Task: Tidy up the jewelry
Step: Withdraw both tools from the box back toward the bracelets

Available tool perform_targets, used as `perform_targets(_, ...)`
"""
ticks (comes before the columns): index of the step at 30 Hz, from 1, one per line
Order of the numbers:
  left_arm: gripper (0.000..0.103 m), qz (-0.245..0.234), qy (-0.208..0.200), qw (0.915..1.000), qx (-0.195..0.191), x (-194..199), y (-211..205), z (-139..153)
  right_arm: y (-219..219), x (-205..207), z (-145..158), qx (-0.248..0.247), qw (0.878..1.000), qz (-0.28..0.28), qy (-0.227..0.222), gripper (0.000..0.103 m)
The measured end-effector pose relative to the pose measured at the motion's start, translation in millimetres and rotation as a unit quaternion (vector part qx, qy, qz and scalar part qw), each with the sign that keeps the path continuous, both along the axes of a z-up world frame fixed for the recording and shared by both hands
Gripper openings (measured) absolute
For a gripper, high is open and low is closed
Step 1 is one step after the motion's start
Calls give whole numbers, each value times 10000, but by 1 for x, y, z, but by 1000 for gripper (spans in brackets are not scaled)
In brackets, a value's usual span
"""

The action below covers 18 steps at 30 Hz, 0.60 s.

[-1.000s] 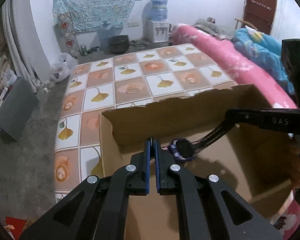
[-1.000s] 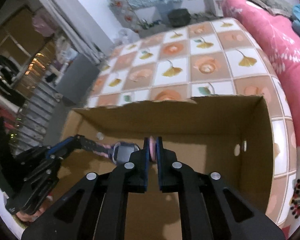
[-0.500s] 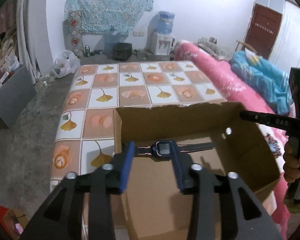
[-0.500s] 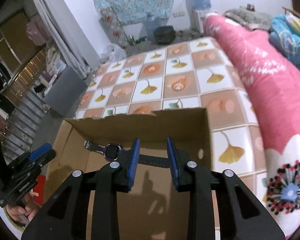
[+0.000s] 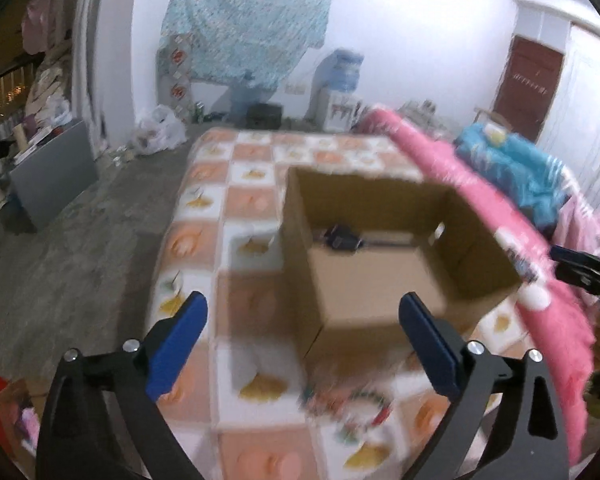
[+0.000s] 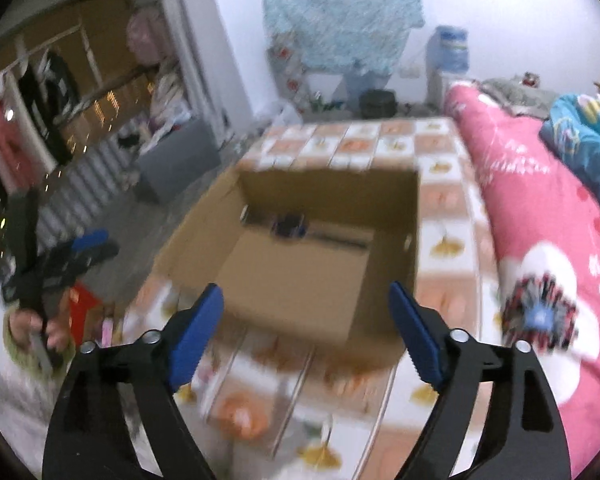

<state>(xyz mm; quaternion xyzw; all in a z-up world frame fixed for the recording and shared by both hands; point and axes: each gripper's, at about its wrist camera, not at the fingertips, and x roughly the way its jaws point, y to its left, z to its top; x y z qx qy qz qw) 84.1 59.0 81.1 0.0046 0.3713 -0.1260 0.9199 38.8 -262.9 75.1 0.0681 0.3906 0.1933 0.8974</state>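
A dark watch [image 5: 342, 237] with a long strap lies flat on the floor of an open cardboard box [image 5: 476, 256], near its far wall. It also shows in the right wrist view [image 6: 290, 226], inside the same box [image 6: 388, 280]. My left gripper [image 5: 302, 320] is wide open and empty, held back from and above the box. My right gripper [image 6: 306, 312] is wide open and empty too, also above and short of the box. Both views are motion blurred.
The box stands on a bed with a ginkgo-patterned checked cover [image 5: 204, 236]. A pink quilt [image 6: 540, 240] lies along its right side. A grey panel [image 5: 52, 184] leans at the left on the floor. A water dispenser [image 5: 340, 88] stands by the far wall.
Both grippers let go of the watch, opened wide and pulled back and up from the box. The watch now lies on the box floor.
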Motion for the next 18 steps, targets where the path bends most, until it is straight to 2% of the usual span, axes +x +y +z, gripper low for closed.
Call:
perform_targets(5,96,222,620,9974,304,-23,2,-55,34,-39,-53,-400,9972,86,618,88)
perform_targets(8,96,226,990,9940,409,-27,-2,-87,54,-48,-83,-372,9943,89,991,88)
perform_targets(11,96,200,1169,9905,701,-28,-10,-112,72,-50,-110,-473,9897,-53,1348,88)
perform_targets(18,97,252,1429,9837,1063,-23,-13,-143,91,-45,-137,-1002,9834,-249,1492,88)
